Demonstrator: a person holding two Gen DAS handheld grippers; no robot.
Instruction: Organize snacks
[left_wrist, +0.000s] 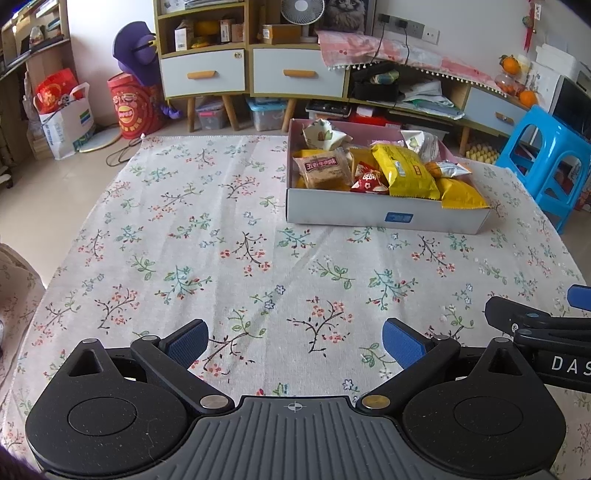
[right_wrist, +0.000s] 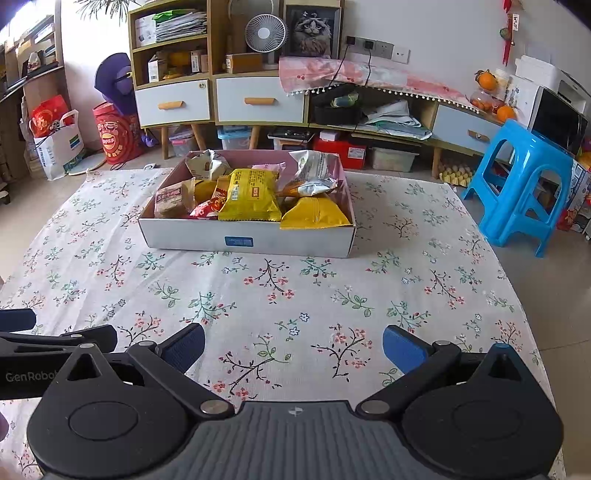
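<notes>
A shallow white cardboard box (left_wrist: 384, 216) (right_wrist: 184, 232) stands on the floral tablecloth at the far side of the table. It holds several snack packets: a large yellow packet (left_wrist: 404, 171) (right_wrist: 253, 194), a brown packet (left_wrist: 325, 170) (right_wrist: 170, 197), a red packet (left_wrist: 369, 181) (right_wrist: 205, 211) and silver ones (right_wrist: 314, 166). My left gripper (left_wrist: 295, 343) is open and empty, low over the cloth, well short of the box. My right gripper (right_wrist: 293, 347) is open and empty, in front of the box. Each gripper shows at the edge of the other's view.
A blue plastic stool (left_wrist: 546, 162) (right_wrist: 524, 184) stands right of the table. Cabinets with drawers (left_wrist: 255, 70) (right_wrist: 221, 99), storage bins, a red drum (left_wrist: 133, 107) and bags line the far wall. The flowered tablecloth (left_wrist: 184, 240) (right_wrist: 332, 288) covers the table.
</notes>
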